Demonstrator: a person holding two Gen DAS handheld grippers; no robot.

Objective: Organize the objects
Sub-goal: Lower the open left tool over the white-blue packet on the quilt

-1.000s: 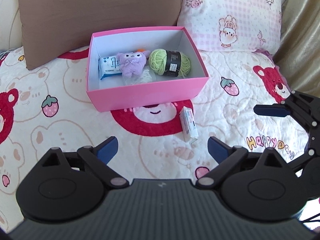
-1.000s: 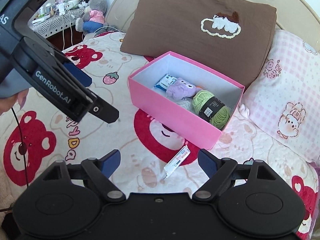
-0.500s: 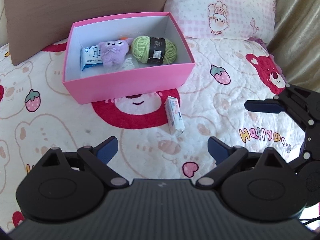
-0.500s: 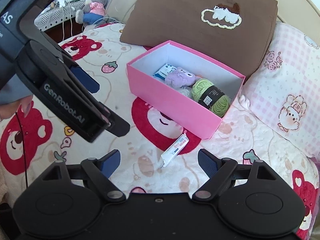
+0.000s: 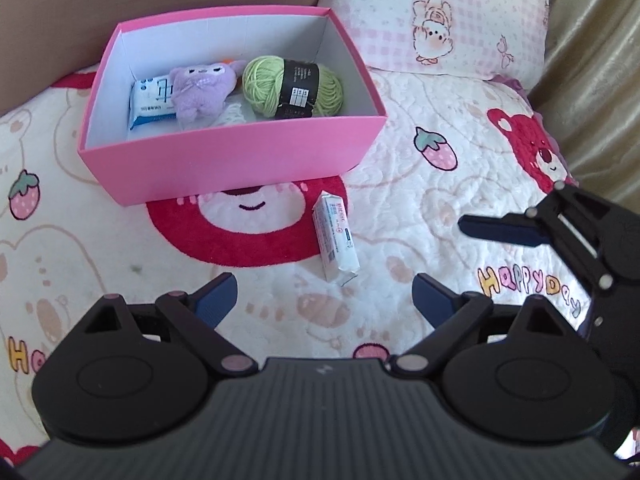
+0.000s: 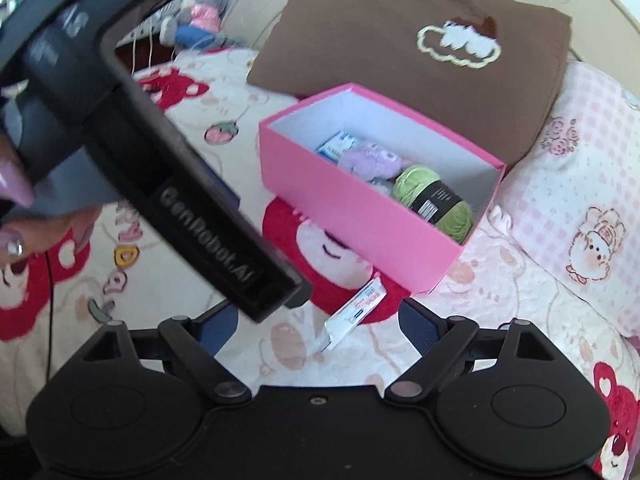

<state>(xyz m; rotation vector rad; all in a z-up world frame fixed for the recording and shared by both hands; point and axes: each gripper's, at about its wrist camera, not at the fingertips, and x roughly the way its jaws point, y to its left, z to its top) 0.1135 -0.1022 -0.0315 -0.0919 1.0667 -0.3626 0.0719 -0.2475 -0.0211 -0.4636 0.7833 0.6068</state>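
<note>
A pink box (image 5: 240,160) (image 6: 360,216) stands on the bed. It holds a green yarn ball (image 5: 294,86) (image 6: 434,200), a purple plush toy (image 5: 200,90) (image 6: 370,160) and a blue-white tissue pack (image 5: 150,102) (image 6: 334,146). A small white tube box (image 5: 335,236) (image 6: 354,314) lies on the quilt just in front of the pink box. My left gripper (image 5: 324,300) is open and empty, just short of the tube box. My right gripper (image 6: 318,326) is open and empty, close to the tube box's near end; it also shows in the left wrist view (image 5: 560,232).
A brown pillow (image 6: 412,64) and a pink checked pillow (image 5: 436,16) lie behind the box. A beige curtain (image 5: 596,80) hangs at the right. The left gripper's body (image 6: 160,168) crosses the right wrist view. A plush doll (image 6: 200,20) sits far back left.
Both grippers have moved forward and down toward the tube box, which now lies closer between the fingers. The left gripper's body has swung further across the right wrist view.
</note>
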